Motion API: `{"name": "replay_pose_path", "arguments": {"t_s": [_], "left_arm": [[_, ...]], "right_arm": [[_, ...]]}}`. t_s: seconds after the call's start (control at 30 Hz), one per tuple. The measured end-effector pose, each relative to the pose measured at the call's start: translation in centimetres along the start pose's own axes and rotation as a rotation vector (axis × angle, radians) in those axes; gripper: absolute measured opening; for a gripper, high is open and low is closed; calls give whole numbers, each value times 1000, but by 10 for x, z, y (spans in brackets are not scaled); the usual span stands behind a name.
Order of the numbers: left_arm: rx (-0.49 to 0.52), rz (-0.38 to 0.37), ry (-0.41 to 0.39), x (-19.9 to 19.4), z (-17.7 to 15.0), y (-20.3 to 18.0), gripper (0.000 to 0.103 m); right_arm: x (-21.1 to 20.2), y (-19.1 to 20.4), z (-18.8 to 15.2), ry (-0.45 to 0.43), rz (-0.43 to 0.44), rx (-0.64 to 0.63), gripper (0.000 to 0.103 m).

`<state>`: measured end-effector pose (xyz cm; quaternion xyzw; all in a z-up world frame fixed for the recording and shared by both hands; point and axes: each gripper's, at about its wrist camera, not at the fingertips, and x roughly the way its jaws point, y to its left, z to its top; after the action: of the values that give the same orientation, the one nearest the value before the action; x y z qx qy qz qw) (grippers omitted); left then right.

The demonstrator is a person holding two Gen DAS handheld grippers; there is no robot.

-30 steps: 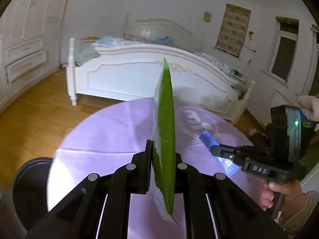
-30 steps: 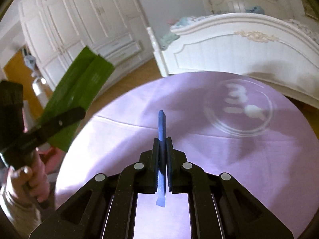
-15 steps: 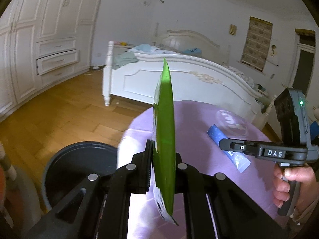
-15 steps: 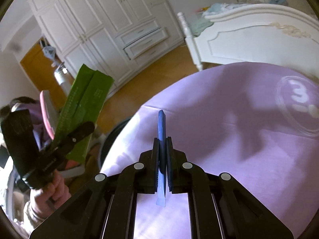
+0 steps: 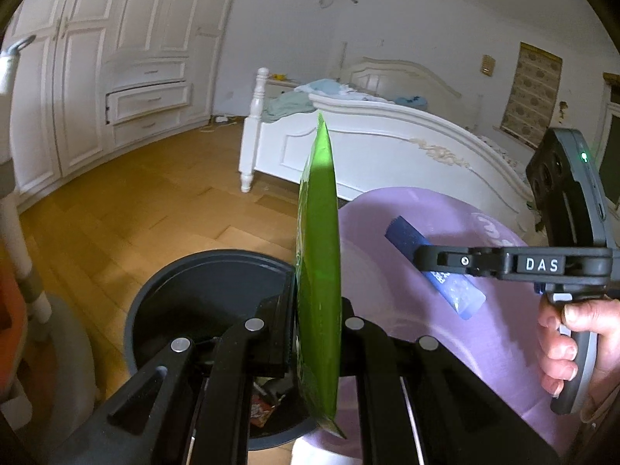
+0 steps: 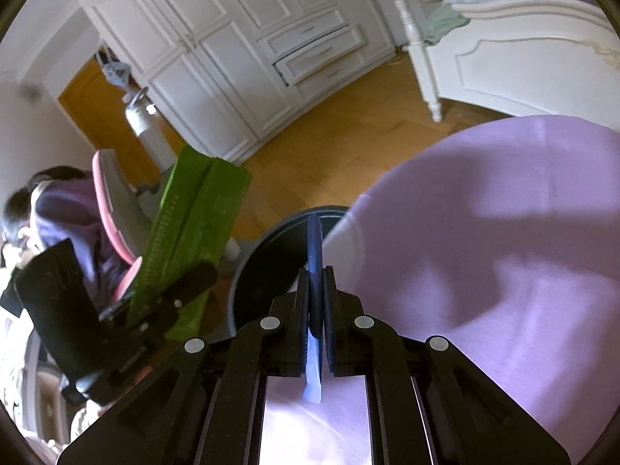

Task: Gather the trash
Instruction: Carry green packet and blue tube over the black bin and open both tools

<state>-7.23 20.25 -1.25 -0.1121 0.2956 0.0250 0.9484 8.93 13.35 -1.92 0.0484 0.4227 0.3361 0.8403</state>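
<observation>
My left gripper point(image 5: 318, 310) is shut on a flat green wrapper point(image 5: 318, 255) that stands edge-on between its pads, above the near rim of a dark round bin point(image 5: 209, 302). Some trash lies in the bin's bottom. In the right wrist view the same green wrapper point(image 6: 193, 228) shows broadside at the left, over the floor beside the bin point(image 6: 271, 267). My right gripper point(image 6: 316, 294) is shut on a blue wrapper point(image 6: 314, 255), held edge-on over the purple table's point(image 6: 484, 252) left edge, just short of the bin. The left wrist view shows that blue wrapper point(image 5: 438, 271) over the table.
A white bed point(image 5: 387, 155) stands beyond the table, white wardrobes point(image 6: 232, 58) line the far wall, and wooden floor point(image 5: 135, 201) lies between. A person sits in a pink and grey chair point(image 6: 112, 209) at the left. A hand point(image 5: 565, 345) grips the right gripper's handle.
Both grippers have swung left off the middle of the table toward its left edge, each still holding its wrapper. The bin has come into view under the left gripper and ahead of the right one.
</observation>
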Motion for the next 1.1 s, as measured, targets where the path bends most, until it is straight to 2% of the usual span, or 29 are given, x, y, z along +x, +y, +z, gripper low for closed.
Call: {"name": "replay_pose_path", "arguments": {"t_s": [0.27, 0.73, 0.93, 1.03, 1.07, 1.1], "left_arm": [[-46, 38, 20, 0, -7, 24, 11], [-92, 72, 74, 17, -18, 43, 11], [-102, 85, 90, 19, -22, 48, 11], [-105, 109, 89, 19, -22, 50, 14], [-107, 113, 89, 19, -21, 48, 14], [-109, 115, 90, 18, -20, 49, 14]], "right_arm": [[44, 21, 14, 46, 36, -8, 8], [100, 28, 28, 105, 42, 7, 8], [111, 24, 31, 123, 35, 18, 8], [113, 22, 32, 125, 31, 25, 18], [112, 23, 34, 122, 29, 17, 27], [112, 23, 34, 116, 25, 15, 32]]}}
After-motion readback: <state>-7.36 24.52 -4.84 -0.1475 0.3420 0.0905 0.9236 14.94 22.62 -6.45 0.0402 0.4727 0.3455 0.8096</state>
